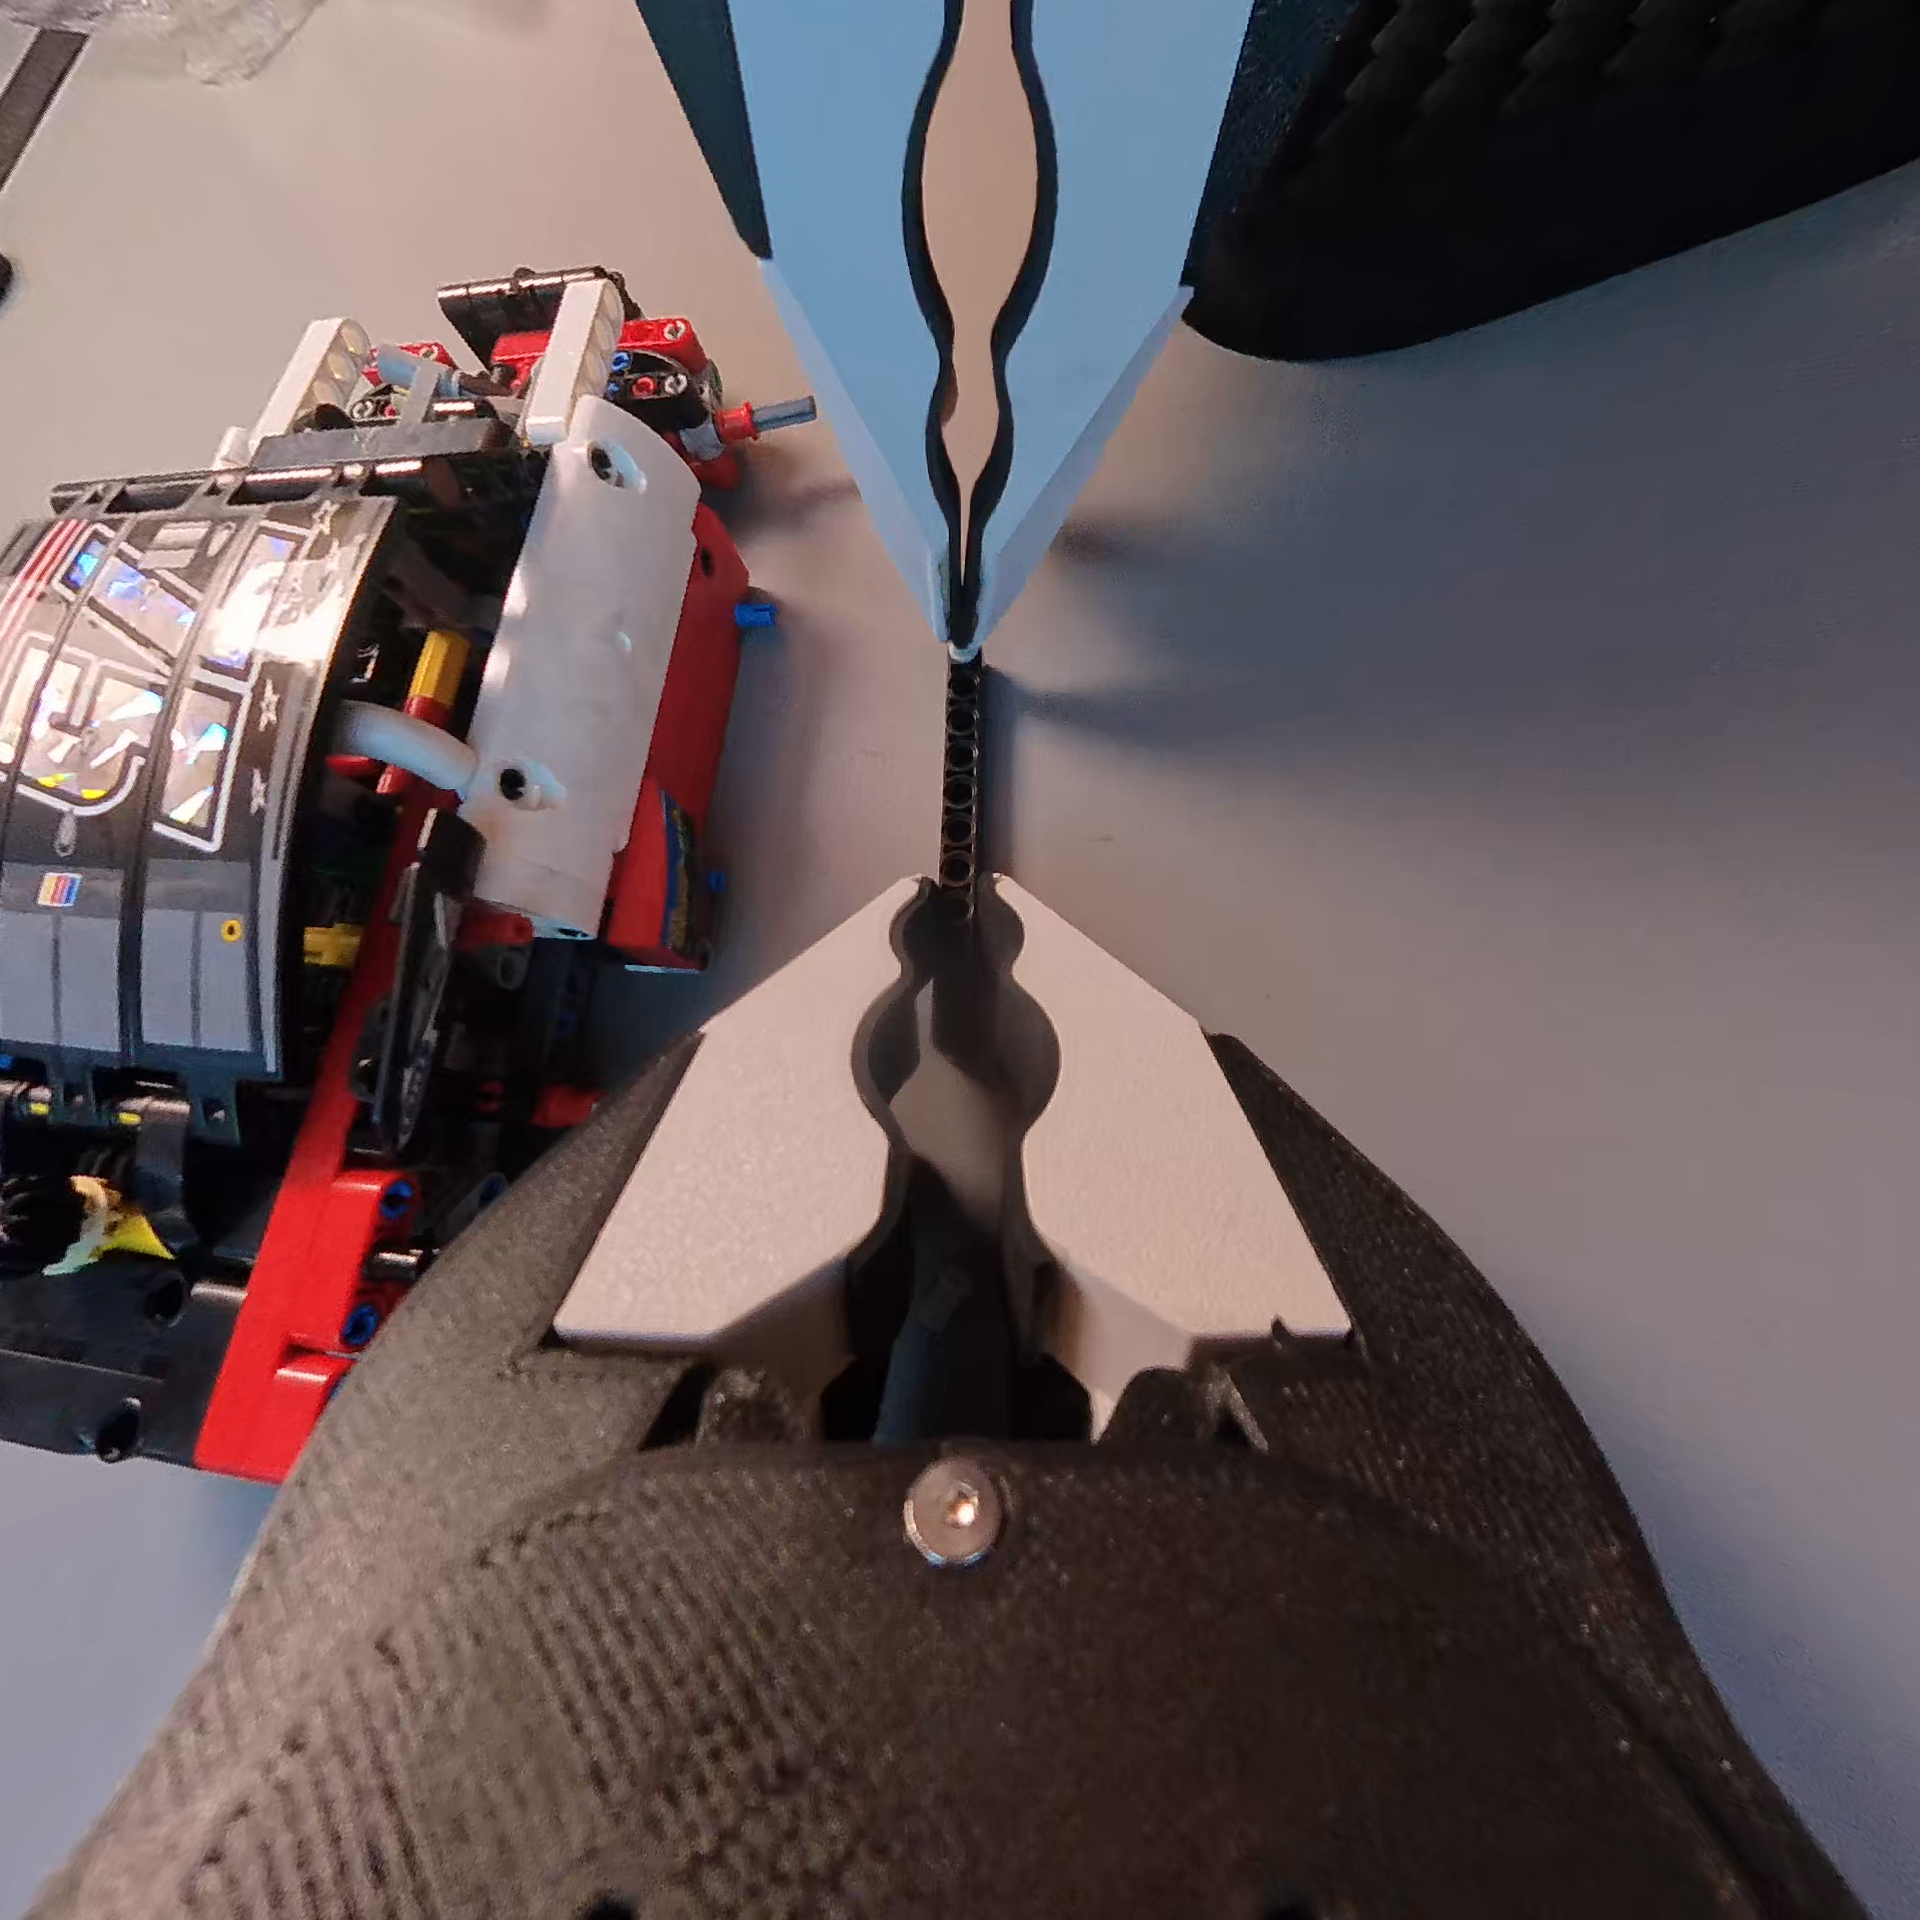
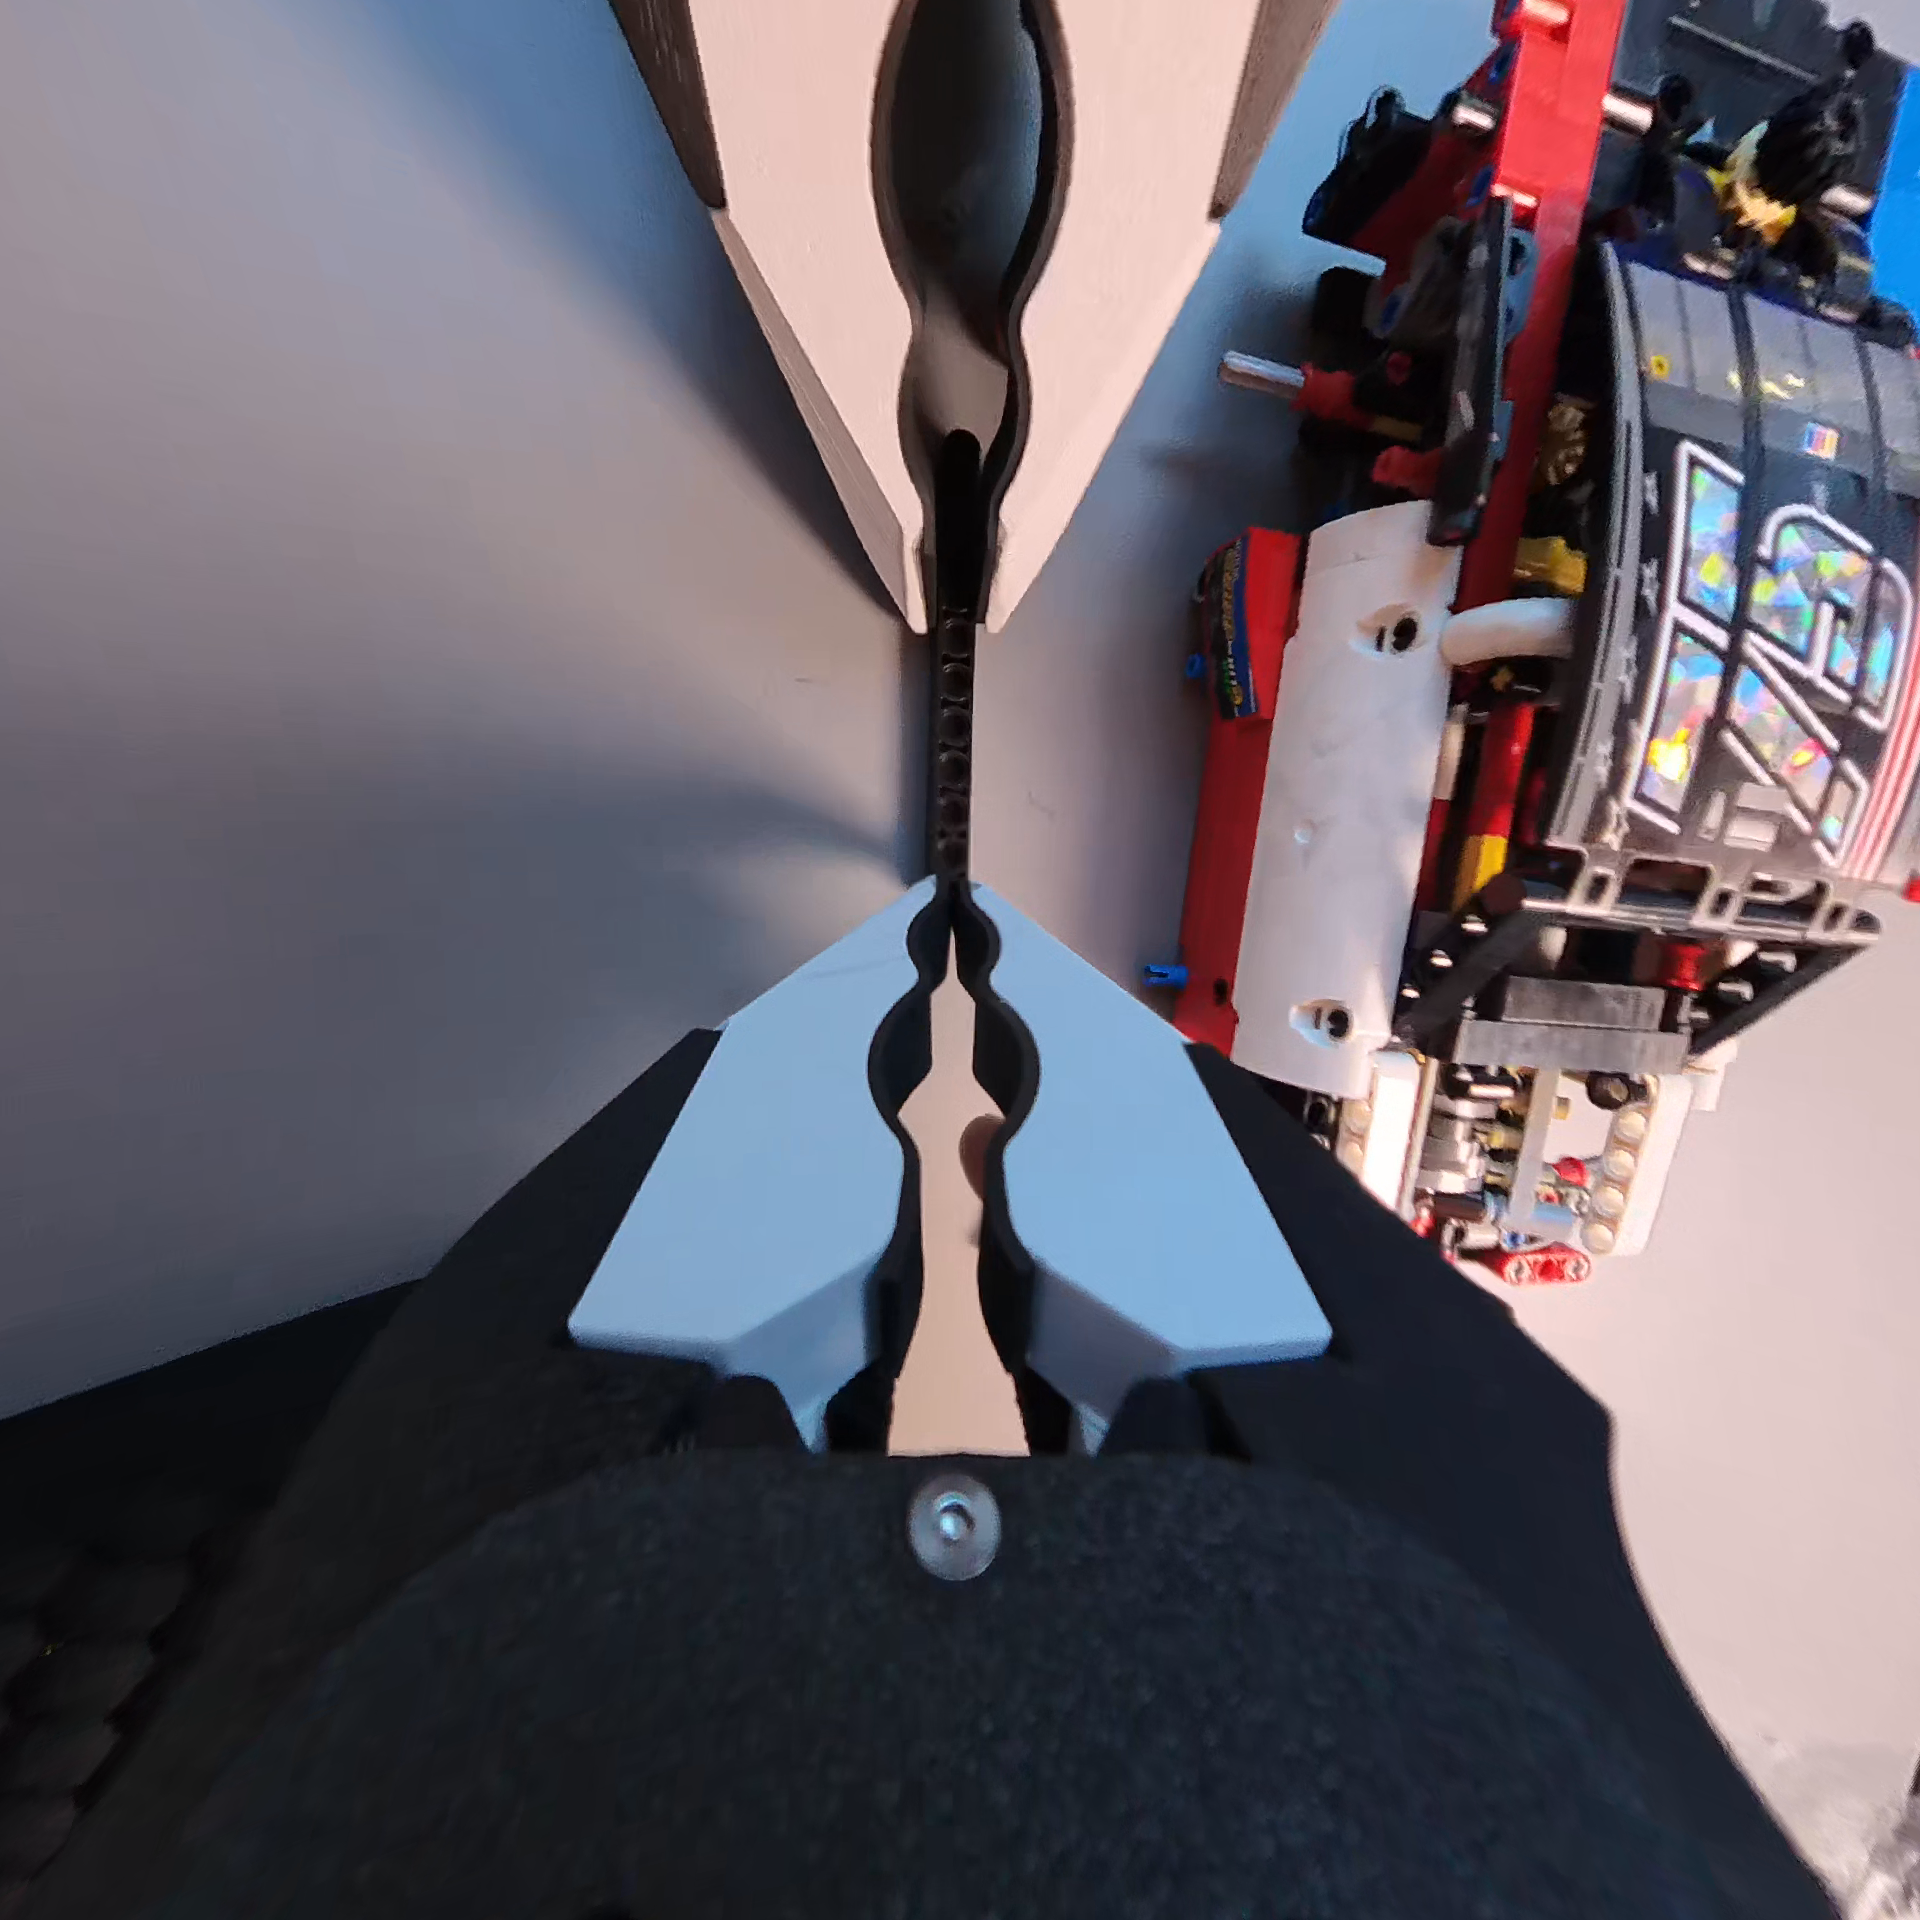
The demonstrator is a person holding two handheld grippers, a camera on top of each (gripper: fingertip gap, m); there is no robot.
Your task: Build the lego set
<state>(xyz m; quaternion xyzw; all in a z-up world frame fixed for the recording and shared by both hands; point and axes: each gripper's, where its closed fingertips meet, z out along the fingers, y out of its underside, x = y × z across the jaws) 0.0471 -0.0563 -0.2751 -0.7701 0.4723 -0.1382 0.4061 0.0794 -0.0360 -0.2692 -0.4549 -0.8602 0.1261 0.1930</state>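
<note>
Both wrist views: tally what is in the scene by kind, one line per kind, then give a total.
Grippers: 2, the left gripper and the right gripper, each shut on one end of the beam.
Loose black beam with holes: 1, held between them.
Partly built lego car: 1, on the grey table.
Total: 4.

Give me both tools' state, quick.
Left tool: shut on one end of the black beam.
Right tool: shut on the beam's other end.

Glossy plastic lego model [image 1: 343, 831], matt smooth table [image 1: 1455, 831]
</note>
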